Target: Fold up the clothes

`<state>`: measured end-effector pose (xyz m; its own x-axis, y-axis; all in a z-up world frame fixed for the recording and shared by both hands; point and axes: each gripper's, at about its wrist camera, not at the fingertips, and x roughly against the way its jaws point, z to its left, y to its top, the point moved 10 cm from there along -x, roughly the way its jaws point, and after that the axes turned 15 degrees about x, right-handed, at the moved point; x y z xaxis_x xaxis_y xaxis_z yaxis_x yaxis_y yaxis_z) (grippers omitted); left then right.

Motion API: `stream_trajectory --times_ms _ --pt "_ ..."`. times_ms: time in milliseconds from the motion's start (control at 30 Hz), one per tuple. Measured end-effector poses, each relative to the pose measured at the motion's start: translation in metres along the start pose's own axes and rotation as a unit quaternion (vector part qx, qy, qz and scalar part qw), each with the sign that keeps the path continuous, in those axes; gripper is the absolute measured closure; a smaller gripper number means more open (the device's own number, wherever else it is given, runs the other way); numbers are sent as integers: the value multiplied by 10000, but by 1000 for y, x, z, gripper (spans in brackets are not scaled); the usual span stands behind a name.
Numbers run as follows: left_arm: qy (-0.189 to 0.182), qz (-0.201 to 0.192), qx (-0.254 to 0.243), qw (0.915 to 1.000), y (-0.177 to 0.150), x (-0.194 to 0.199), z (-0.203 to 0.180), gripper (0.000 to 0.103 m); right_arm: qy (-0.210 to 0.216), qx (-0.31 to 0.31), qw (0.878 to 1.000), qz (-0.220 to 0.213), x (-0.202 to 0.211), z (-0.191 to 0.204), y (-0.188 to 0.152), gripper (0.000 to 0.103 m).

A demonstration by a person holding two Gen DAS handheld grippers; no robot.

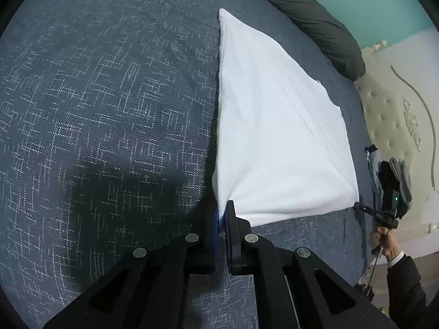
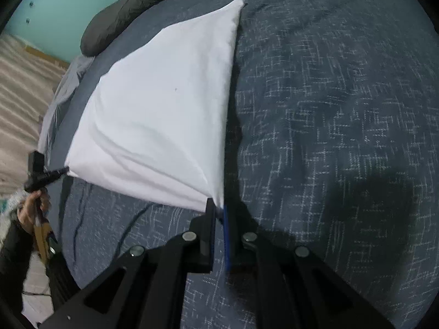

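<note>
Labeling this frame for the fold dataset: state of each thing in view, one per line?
left gripper: shut on a near corner of the white cloth
right gripper: shut on the other near corner
white cloth: near edge lifted and taut between both grippers, far part lying on the bed
blue bedspread: spread flat under the cloth
dark pillow: lying at the bed's far edge, apart from the cloth

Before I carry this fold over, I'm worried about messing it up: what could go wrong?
1. Each hand-held gripper, left and right, pinches only a corner tip of the white cloth; it might slip out.
2. The cloth hangs stretched above the blue bedspread; uneven lowering could wrinkle it.
</note>
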<state>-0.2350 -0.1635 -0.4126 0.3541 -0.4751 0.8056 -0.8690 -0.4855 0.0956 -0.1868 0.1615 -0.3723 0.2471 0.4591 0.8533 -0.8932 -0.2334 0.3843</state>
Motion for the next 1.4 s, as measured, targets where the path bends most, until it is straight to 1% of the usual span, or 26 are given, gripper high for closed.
stream_trajectory --times_ms 67,167,233,267,300,333,433,567,700,800,900,967,1033,1067,1100,1133,1233,1333,1400 --pt "15 48 -16 10000 -2 -2 -2 98 36 14 10000 21 0 3 -1 98" --pt "-36 76 107 9999 -4 -2 -2 96 10 -127 9999 9 1 0 -2 96" --pt "-29 32 159 9999 -3 -2 -4 82 10 -205 9998 -30 3 0 -3 95" --pt "-86 17 250 9997 -4 0 -2 68 -18 -198 9998 -84 5 1 -4 95" --pt "-142 2 340 9993 -4 2 0 59 -56 -191 9997 -146 8 1 -4 95" --pt "-194 -13 430 9989 -5 4 2 57 -93 -189 9996 -206 10 1 -5 95" --pt "-322 -29 682 9971 -8 6 9 57 -101 -351 9979 -531 18 0 -4 95" --pt "-498 -38 982 9939 -9 3 15 56 -111 -639 9924 -1048 30 0 -5 95" --pt "-719 -35 1424 9872 -11 -8 16 55 -211 -822 9868 -1383 21 15 2 95" --pt "-847 -249 1711 9813 -9 -10 18 51 -335 -876 9838 -1526 25 17 -4 95" --pt "-912 -503 1893 9764 -5 -9 17 52 -378 -1024 9797 -1684 26 15 -10 95" --pt "-885 -693 1896 9754 -4 -8 14 53 -400 -1129 9764 -1795 26 13 -14 95" --pt "-885 -804 1891 9746 -3 -8 10 64 -422 -1235 9730 -1905 26 11 -17 95" --pt "-879 -815 1900 9744 -3 -9 9 78 -433 -1287 9712 -1960 27 10 -19 95" --pt "-870 -828 1908 9742 -2 -10 7 89 -443 -1340 9693 -2015 27 10 -21 95" --pt "-854 -853 1907 9742 -2 -11 5 91 -454 -1392 9673 -2069 27 9 -23 95" --pt "-856 -934 1798 9755 2 -10 -8 92 -445 -1485 9626 -2222 28 8 -26 95" --pt "-854 -1063 1632 9771 8 -4 -28 94 -360 -1451 9594 -2392 31 9 -23 95" --pt "-850 -1134 1465 9790 12 3 -45 94 -352 -1493 9586 -2400 30 8 -25 95"
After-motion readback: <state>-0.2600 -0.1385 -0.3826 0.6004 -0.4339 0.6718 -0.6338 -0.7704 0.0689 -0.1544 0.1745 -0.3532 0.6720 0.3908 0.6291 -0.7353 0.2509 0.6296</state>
